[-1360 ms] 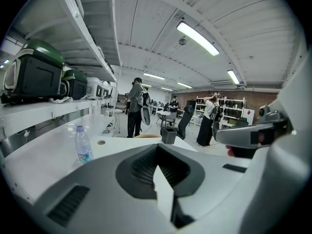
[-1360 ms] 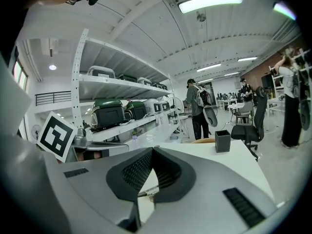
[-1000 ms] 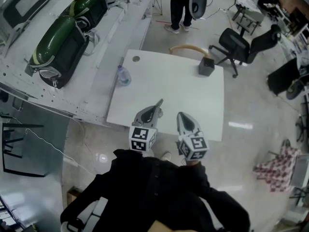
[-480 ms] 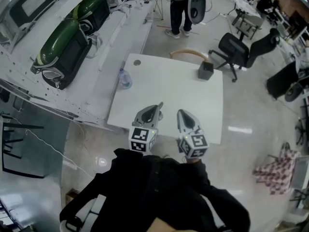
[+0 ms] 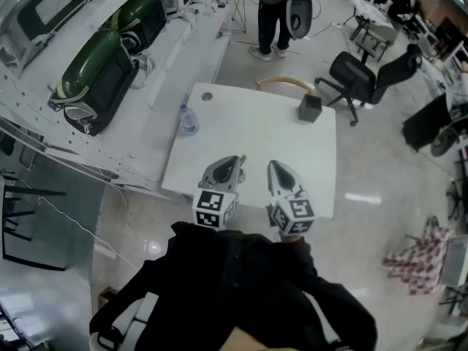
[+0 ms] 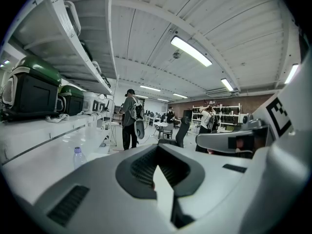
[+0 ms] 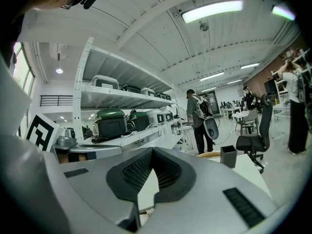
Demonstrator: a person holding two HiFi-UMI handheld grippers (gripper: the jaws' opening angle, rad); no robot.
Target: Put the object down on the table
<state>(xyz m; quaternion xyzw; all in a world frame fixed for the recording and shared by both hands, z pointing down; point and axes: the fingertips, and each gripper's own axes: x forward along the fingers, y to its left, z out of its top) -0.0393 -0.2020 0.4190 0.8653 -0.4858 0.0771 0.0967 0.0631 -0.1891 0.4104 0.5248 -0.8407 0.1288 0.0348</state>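
Head view, left tool, right tool, unchanged

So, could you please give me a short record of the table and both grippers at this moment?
table: white, bears a water bottle at its left edge and a dark box at its far right corner
left gripper: fingers together, empty, above the table's near edge
right gripper: fingers together, empty, beside the left one
held object: none

Smooth matt table, glossy floor
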